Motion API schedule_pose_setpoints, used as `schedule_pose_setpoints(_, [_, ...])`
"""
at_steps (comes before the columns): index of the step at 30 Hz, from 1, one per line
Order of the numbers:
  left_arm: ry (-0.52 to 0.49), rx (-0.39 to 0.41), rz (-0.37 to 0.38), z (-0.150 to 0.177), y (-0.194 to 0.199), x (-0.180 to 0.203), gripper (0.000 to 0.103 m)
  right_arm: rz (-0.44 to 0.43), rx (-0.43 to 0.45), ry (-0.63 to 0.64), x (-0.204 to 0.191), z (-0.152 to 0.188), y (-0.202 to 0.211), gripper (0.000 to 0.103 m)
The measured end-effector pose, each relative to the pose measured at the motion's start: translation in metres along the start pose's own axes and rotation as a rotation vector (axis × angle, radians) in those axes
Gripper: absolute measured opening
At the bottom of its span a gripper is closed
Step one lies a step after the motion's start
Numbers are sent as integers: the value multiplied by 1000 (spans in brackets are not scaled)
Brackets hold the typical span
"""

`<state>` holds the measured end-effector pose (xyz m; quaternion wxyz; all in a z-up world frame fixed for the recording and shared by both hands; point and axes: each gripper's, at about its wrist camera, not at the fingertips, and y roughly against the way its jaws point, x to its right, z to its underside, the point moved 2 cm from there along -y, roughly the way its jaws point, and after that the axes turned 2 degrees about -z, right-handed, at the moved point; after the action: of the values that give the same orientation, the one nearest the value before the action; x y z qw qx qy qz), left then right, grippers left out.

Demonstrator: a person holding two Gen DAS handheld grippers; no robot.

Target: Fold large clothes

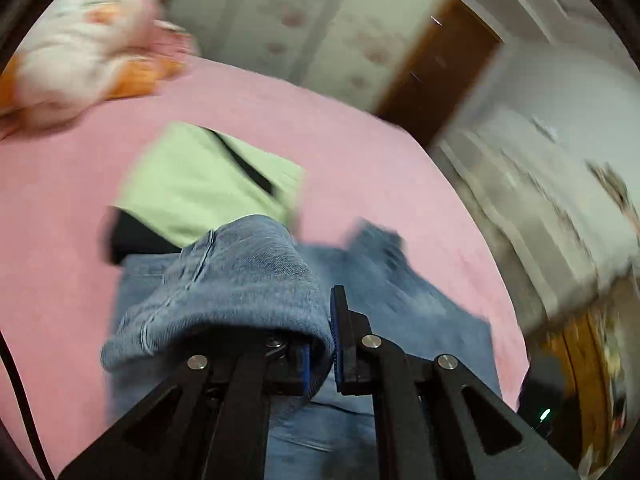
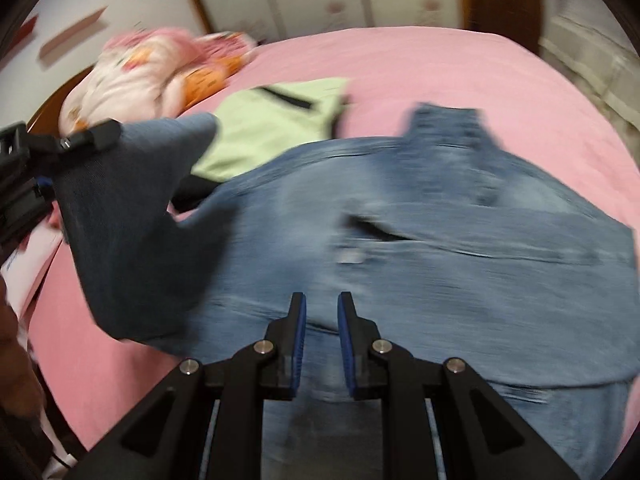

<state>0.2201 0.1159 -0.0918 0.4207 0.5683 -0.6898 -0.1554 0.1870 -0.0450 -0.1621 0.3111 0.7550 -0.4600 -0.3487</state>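
Pink bed (image 2: 440, 68): left gripper (image 1: 320, 344) jaws clamp denim shirt (image 2: 440, 220); right gripper (image 2: 322, 340) jaws slightly apart, w/ nothing held.

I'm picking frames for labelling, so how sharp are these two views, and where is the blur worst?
Left wrist view: the denim held at the left gripper is crisp, while the green garment and room behind smear. Right wrist view: the right gripper is sharp, the denim shirt streaks sideways. Both bend at the edges.
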Motion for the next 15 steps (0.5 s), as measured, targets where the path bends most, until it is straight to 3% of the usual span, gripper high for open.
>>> schedule_pose_setpoints(2, [-49, -90, 33, 22, -35, 37, 14, 46, 12, -40, 38, 5, 13, 16])
schedule_pose_setpoints(6, [-98, -279, 28, 74, -88, 74, 57, 115, -6, -111, 100, 23, 25, 16])
schedule_pose_setpoints(11, [-58, -384, 27, 110, -97, 71, 60, 75, -41, -197, 146, 44, 28, 20])
schedule_pose_setpoints(13, [-22, -396, 38, 114, -93, 63, 70, 42, -39, -202, 149, 46, 28, 35])
schedule_pose_setpoints(15, [10, -391, 46, 114, -80, 52, 73, 7, -22, -179, 144, 47, 30, 38])
